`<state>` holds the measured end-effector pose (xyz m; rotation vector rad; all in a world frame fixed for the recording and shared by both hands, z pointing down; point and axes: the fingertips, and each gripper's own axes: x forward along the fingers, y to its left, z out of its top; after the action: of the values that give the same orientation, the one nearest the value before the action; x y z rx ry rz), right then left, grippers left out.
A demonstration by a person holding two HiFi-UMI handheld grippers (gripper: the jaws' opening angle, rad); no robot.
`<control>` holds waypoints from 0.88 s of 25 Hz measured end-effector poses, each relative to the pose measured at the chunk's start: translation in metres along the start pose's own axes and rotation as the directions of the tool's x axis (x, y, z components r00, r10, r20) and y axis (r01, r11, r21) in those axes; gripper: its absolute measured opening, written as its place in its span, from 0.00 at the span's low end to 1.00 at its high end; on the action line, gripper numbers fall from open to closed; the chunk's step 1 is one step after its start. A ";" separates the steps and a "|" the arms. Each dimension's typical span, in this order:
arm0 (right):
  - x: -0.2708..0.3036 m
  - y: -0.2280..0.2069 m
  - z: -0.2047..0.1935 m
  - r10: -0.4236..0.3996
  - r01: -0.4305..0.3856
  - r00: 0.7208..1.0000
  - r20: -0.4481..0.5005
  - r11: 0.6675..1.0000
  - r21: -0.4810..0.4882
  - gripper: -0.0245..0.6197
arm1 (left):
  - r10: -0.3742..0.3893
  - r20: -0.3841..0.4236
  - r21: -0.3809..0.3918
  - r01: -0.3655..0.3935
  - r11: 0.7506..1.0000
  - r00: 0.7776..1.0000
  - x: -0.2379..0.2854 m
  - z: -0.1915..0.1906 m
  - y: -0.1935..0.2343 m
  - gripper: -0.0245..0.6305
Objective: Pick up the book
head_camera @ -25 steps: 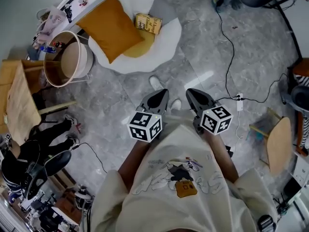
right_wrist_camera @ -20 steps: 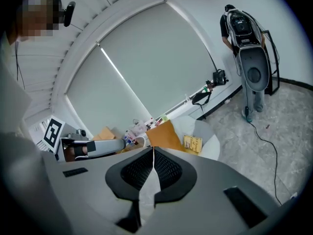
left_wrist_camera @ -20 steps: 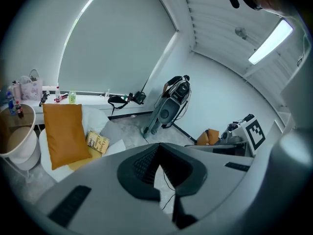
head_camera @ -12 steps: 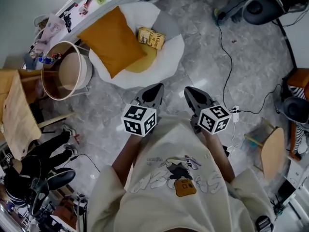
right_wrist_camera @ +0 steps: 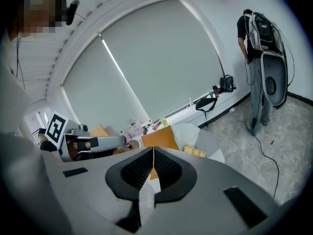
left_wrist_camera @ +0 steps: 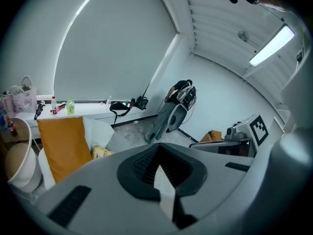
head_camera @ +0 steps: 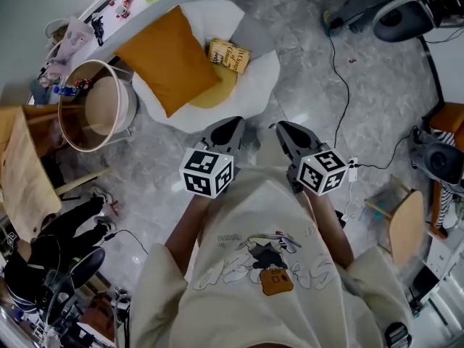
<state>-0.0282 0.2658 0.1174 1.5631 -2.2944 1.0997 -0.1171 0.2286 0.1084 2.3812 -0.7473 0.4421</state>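
The book (head_camera: 229, 55) is yellow with dark print and lies on a white cushioned seat (head_camera: 255, 85), beside an orange pillow (head_camera: 168, 46). It also shows small in the left gripper view (left_wrist_camera: 100, 152) and the right gripper view (right_wrist_camera: 194, 152). My left gripper (head_camera: 230, 127) hangs over the seat's near edge, jaws shut and empty, a good way short of the book. My right gripper (head_camera: 288, 130) is level with it over the grey floor, also shut with nothing held. Both point toward the seat.
A round beige tub (head_camera: 94, 104) stands left of the seat, with a wooden table (head_camera: 18, 165) beyond it. Black cables (head_camera: 341, 64) run across the marble floor at the right. A wooden chair (head_camera: 406, 220) stands at the right, and a seated person in black (head_camera: 51, 227) at lower left.
Both grippers have moved forward together toward the white seat, which now lies nearer to their tips. Their jaws stay shut throughout.
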 end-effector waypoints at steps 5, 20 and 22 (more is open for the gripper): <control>0.013 -0.013 0.013 0.023 -0.024 1.000 -0.018 0.999 -0.032 0.08 | 0.002 -0.015 -0.005 -0.002 1.000 1.000 0.017 0.004 0.002 0.04; 0.074 -0.086 0.088 0.166 -0.177 0.980 -0.114 0.980 -0.094 0.08 | 0.108 -0.076 -0.029 -0.111 0.993 0.991 0.104 0.043 0.028 0.04; 0.081 -0.090 0.087 0.194 -0.207 0.971 -0.143 0.975 -0.085 0.08 | 0.118 -0.109 -0.052 -0.124 0.991 0.987 0.114 0.034 0.029 0.04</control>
<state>0.0354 0.1331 0.1393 1.2049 -2.4154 1.0792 -0.0406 0.1422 0.1479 2.2471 -0.8474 0.5838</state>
